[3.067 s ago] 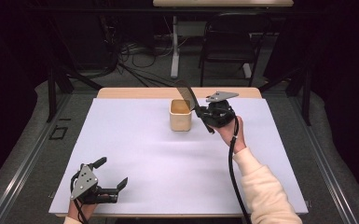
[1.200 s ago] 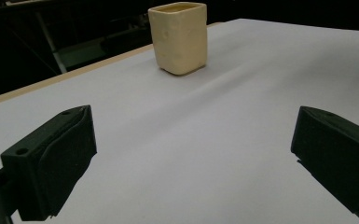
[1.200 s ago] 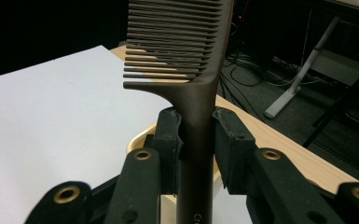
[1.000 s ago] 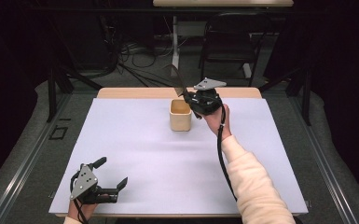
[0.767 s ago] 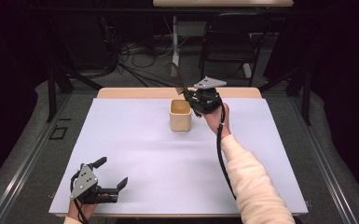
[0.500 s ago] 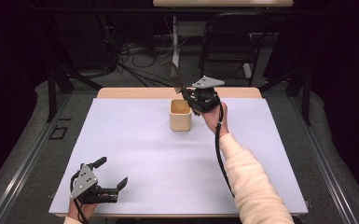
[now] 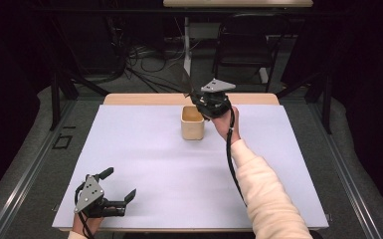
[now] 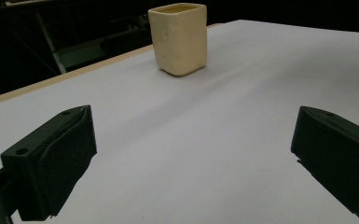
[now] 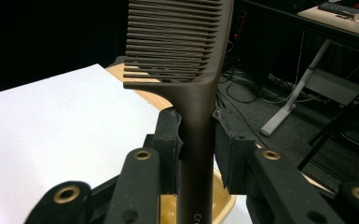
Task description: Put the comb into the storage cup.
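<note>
A cream square cup (image 7: 192,123) stands upright at the far middle of the white-covered table (image 7: 154,159). Just above its back right rim, my right gripper (image 7: 195,95) is shut on the handle of a dark brown comb (image 7: 181,77), whose toothed end points up and away to the left. In the right gripper view the pads clamp the comb (image 9: 193,93) on both sides, with the cup's rim (image 9: 224,205) underneath. My left gripper (image 7: 119,182) rests at the near left corner, open, with nothing between its jaws. Its view looks across the sheet at the cup (image 8: 179,37).
A bare wooden strip (image 7: 139,98) runs along the table's far edge. Beyond it, on the floor, are a black chair (image 7: 248,40), loose cables (image 7: 144,64) and a white desk leg (image 7: 186,47). Dark frame posts stand at the table's left and right.
Since three seconds ago the right gripper has carried the comb from beside the cup's right side up and back over its rim. Over the last second it barely shifted. The left gripper stayed put.
</note>
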The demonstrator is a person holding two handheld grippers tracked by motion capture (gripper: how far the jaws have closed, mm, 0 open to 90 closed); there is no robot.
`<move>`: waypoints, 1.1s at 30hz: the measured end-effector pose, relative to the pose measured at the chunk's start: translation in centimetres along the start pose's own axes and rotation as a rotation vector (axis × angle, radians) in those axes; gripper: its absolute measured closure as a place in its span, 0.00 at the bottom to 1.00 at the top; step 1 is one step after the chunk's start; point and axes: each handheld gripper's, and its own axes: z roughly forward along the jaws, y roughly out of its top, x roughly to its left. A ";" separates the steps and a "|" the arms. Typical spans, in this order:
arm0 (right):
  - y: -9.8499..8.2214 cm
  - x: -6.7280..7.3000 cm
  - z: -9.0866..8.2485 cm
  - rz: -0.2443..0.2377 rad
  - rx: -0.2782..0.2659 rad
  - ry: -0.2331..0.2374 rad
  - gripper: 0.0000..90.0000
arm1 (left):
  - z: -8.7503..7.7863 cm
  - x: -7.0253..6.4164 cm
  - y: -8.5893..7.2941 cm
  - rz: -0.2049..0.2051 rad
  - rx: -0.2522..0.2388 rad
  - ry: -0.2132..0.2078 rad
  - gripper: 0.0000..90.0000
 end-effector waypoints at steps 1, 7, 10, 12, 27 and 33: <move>0.0 0.0 0.1 0.001 -0.002 -0.001 0.80 | 0.0 0.0 0.0 0.000 0.000 0.000 0.00; 0.0 0.0 0.5 0.007 -0.014 -0.006 0.80 | 0.0 0.0 0.0 0.002 0.000 0.001 0.00; 0.0 0.1 0.7 0.010 -0.017 -0.004 0.80 | 0.0 0.0 0.0 0.002 0.001 0.000 0.00; 0.0 0.1 0.8 0.010 -0.023 -0.006 0.80 | 0.0 0.0 0.0 0.001 0.001 0.000 0.00; -0.1 0.0 1.9 0.035 -0.065 -0.017 0.80 | 0.1 0.0 0.0 0.003 0.005 0.000 0.00; -0.4 0.1 2.2 0.049 -0.076 -0.021 0.80 | 0.0 0.0 0.0 0.004 0.004 0.000 0.00</move>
